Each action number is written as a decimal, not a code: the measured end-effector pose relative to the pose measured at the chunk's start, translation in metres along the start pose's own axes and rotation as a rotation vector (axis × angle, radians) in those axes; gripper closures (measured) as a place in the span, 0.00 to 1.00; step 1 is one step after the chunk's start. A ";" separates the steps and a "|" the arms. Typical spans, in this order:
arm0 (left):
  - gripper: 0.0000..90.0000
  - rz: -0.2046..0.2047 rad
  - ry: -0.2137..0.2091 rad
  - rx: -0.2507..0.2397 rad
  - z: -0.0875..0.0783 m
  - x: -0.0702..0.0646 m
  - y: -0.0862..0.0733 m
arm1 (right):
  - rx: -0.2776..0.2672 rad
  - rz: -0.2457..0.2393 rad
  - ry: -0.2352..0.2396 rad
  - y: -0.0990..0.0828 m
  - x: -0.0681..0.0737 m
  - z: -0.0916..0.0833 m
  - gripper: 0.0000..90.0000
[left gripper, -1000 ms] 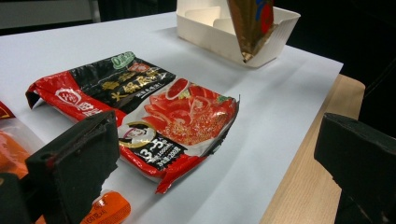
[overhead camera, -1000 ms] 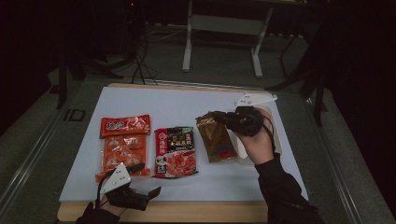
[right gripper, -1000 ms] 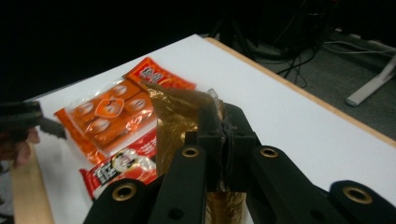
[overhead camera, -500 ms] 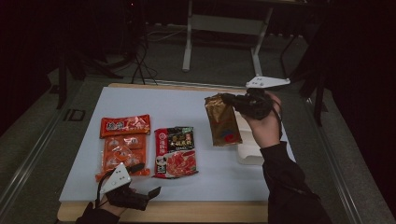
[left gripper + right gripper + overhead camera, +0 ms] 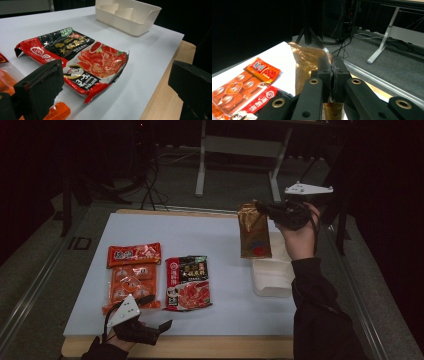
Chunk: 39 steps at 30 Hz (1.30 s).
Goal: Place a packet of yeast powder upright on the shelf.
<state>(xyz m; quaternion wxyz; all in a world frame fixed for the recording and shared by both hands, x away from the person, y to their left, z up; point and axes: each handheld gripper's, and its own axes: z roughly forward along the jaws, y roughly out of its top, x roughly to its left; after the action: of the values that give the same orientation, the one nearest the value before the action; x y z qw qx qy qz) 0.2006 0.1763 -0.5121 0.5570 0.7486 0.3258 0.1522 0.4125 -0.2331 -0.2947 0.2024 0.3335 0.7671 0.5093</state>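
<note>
Mid-carry: right gripper (image 5: 265, 209) jaws clamped on gold packet (image 5: 254, 231), hanging below them; next, lowering into white tray (image 5: 272, 279) (left gripper (image 5: 162, 326) jaws apart, idle).

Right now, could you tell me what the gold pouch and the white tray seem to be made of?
Gold pouch: probably metallised plastic film; glossy, creased, hanging limp from the right gripper. White tray: likely moulded plastic; smooth, matte, thin rounded walls with dividers inside.

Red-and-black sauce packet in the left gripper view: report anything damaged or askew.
The red-and-black foil sauce packet lies flat on the white table sheet, crinkled, its near edge ragged and slightly curled up at the corner. No spill shows. It sits a little askew to the orange snack packet beside it.
</note>
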 end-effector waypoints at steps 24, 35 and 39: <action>0.01 -0.003 0.001 0.007 0.000 0.000 -0.001 | -0.065 0.135 -0.078 -0.031 -0.098 0.006 0.97; 0.01 -0.013 0.004 0.007 -0.001 0.000 -0.002 | -0.153 0.110 -0.078 -0.050 -0.124 0.023 0.97; 0.01 -0.015 0.006 0.006 -0.002 0.000 -0.002 | -0.157 0.109 -0.072 -0.059 -0.129 0.031 0.97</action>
<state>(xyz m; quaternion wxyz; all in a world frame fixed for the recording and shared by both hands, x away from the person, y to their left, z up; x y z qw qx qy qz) 0.1990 0.1781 -0.5138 0.5546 0.7476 0.3335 0.1494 0.5041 -0.3207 -0.3650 0.2275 0.3760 0.6977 0.5658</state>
